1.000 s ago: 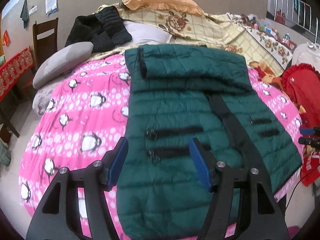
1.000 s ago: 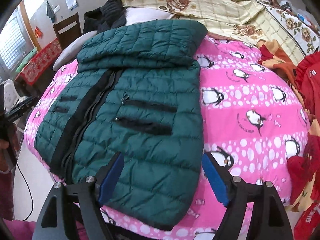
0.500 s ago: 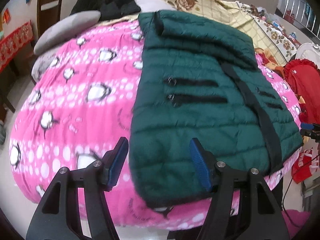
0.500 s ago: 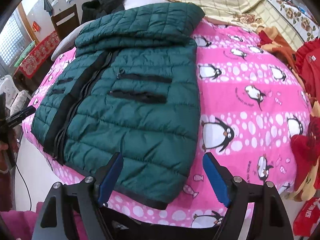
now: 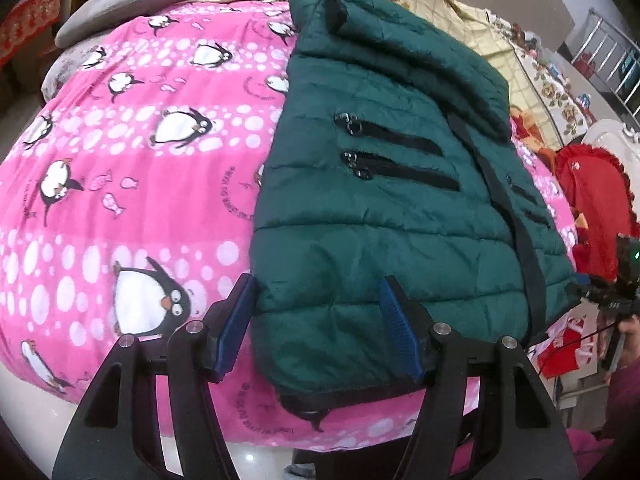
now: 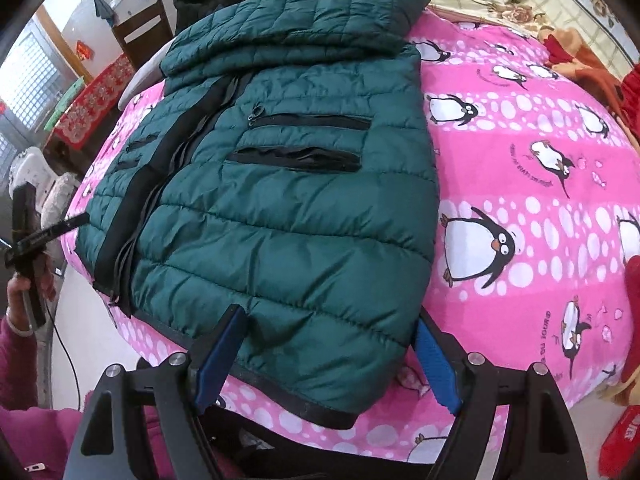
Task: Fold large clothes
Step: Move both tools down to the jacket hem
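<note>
Seemingly each gripper is lined up on its own bottom corner of the jacket's hem.

From the left wrist view, the jacket (image 5: 384, 184) lies flat on the pink blanket (image 5: 132, 184), filling the centre and right of the frame, its long axis running from the hem at the bottom up to the folded sleeves at the top. The left gripper (image 5: 320, 332) has its jaws apart, one pad at the jacket's side edge, the other over the quilting; nothing is pinched. The hem corner sits just below and between the pads. At the right edge, the right gripper (image 5: 600, 296) shows small.

From the right wrist view, the jacket (image 6: 288, 200) fills the centre and left, with blanket (image 6: 540, 160) to the right. The right gripper (image 6: 326, 354) stands wide, straddling the opposite hem corner without clamping it. A hand (image 6: 24, 288) at the left edge holds the other tool.

Likely next is a close on both corners, then a lift toward the frame's top.
</note>
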`<state>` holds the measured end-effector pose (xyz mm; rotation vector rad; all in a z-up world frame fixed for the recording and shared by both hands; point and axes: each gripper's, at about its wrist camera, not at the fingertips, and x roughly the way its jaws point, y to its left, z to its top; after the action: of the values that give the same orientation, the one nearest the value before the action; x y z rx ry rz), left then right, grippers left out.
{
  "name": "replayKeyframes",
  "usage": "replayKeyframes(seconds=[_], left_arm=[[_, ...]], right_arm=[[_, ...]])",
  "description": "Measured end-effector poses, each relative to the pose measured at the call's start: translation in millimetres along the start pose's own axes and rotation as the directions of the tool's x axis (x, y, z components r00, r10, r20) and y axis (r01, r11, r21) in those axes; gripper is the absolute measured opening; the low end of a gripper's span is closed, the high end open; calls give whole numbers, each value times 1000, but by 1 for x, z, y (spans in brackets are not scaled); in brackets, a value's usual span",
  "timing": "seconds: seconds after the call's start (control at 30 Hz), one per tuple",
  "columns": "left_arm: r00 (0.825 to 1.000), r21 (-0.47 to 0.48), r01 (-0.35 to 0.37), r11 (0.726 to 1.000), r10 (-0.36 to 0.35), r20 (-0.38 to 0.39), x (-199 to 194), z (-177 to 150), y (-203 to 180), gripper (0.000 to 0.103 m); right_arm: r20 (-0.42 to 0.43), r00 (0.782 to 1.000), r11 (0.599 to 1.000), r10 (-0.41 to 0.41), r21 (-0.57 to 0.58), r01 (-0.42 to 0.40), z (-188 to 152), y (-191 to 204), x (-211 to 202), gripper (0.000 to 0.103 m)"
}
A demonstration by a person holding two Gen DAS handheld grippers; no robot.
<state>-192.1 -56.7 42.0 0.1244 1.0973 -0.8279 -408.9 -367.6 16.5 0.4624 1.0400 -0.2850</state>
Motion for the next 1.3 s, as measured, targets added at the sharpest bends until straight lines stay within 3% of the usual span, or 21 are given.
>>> replayKeyframes(seconds=[0.27,0.33,0.4,0.57,0.63,0.77,0.9,0.97,1.03,1.1,1.3], left_arm=[[998,19,39,999,-38,-40,1,5,0,64],[999,49,-3,999,5,-51,5,9,1,64],[997,16,-44,999,45,-65,9,11,9,64],[997,-32,-18,999,15,-72,8,10,16,64],[992,-42,47,998,-52,-116,14,7,10,64],[995,28,-16,999,19,-102,13,6,-7,68],[994,1,15,1000,-14,-113,17,8,0,69],[993,-17,31,999,-33,-112,17,7,2,69],[993,1,27,1000,-26,-119,17,8,-1,69],[992,31,21,999,-17,-124,15,9,-6,69],[992,97,-56,994,66,-103,16,8,-20,69]], right_arm=[[27,995,992,99,73,-101,3,-12,2,80],[30,993,990,114,83,-116,5,-13,3,80],[26,994,991,105,86,-107,7,-14,6,80],[16,994,991,108,71,-109,8,-11,9,80],[20,992,990,122,67,-123,9,-11,9,80],[26,989,985,145,91,-147,11,-15,15,80],[26,984,980,176,94,-178,11,-17,18,79],[33,981,978,190,75,-192,12,-16,15,72],[37,979,978,199,57,-201,13,-15,13,52],[26,982,983,186,-4,-186,15,-8,9,40],[53,976,973,211,-104,-204,22,4,-5,39]])
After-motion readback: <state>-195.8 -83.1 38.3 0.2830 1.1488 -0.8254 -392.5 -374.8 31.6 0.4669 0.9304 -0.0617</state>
